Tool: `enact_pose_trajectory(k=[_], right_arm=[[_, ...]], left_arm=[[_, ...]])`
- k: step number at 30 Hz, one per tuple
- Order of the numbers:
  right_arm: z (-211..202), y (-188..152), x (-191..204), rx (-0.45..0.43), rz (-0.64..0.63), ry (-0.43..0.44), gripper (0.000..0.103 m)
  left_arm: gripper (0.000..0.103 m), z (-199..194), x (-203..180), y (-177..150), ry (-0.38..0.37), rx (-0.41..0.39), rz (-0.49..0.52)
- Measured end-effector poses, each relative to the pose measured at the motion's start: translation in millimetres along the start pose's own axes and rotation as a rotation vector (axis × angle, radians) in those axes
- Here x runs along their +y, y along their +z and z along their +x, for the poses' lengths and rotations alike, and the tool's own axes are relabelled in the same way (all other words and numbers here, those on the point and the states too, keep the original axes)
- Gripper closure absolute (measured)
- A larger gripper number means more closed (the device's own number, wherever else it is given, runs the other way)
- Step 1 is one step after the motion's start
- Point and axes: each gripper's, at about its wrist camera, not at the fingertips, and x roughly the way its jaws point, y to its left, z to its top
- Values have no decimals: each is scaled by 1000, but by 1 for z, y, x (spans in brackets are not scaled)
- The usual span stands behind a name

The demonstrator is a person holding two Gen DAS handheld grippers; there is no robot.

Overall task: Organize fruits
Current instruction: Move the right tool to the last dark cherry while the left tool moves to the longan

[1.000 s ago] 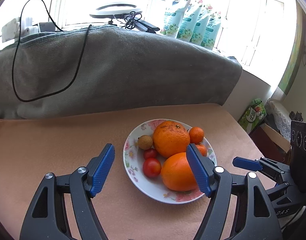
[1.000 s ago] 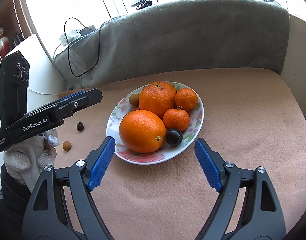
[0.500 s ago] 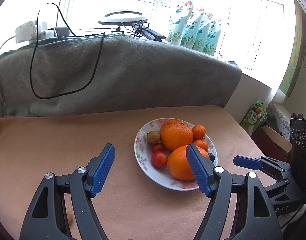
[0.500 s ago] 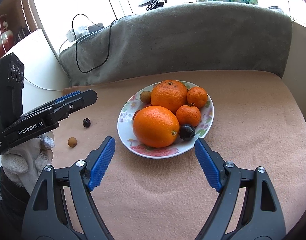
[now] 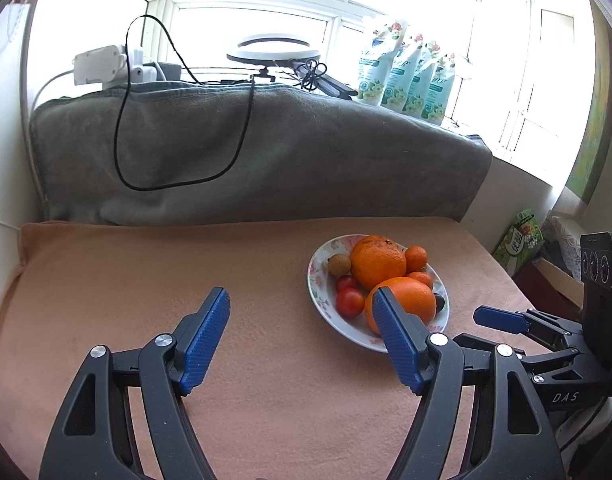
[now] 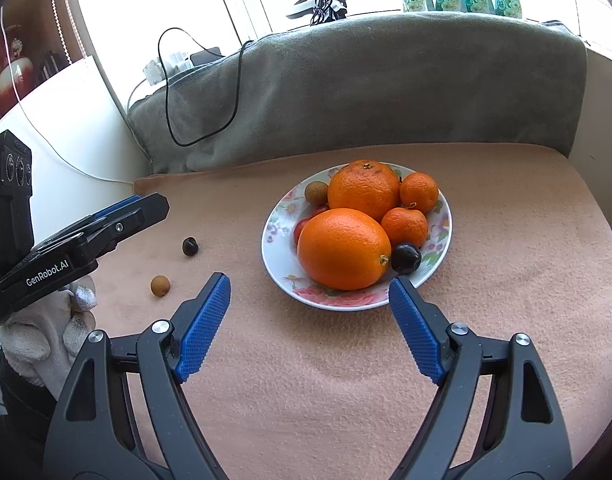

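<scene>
My left gripper (image 5: pixel 302 336) hovers with its blue-padded jaws spread wide and empty, to the left of the white floral-rimmed plate (image 6: pixel 280 268). My right gripper (image 6: pixel 308 320) is likewise agape and empty, just short of the plate's near rim. On the plate lie two large oranges (image 6: pixel 343 247), two small mandarins (image 6: pixel 419 191), red cherry tomatoes (image 5: pixel 350 301), a tan longan (image 6: pixel 316 193) and a dark plum (image 6: pixel 406 258). Left of the plate, on the peach cloth (image 6: pixel 506 280), rest a loose dark fruit (image 6: pixel 190 246) and a loose tan longan (image 6: pixel 160 285).
</scene>
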Motion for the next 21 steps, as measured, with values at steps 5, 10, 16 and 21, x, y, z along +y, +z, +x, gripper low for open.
enact_pose_trajectory(k=[5, 10, 16, 21], right_arm=[[2, -3, 11, 1, -23, -8, 19], [5, -4, 21, 4, -37, 4, 19], [9, -5, 29, 13, -37, 38, 19], [16, -5, 34, 32, -30, 68, 19]], left_arm=[[29, -9, 13, -7, 17, -4, -17], [29, -19, 28, -19, 40, -3, -32], [29, -33, 54, -44, 91, 16, -56], [29, -42, 73, -67, 130, 43, -87]])
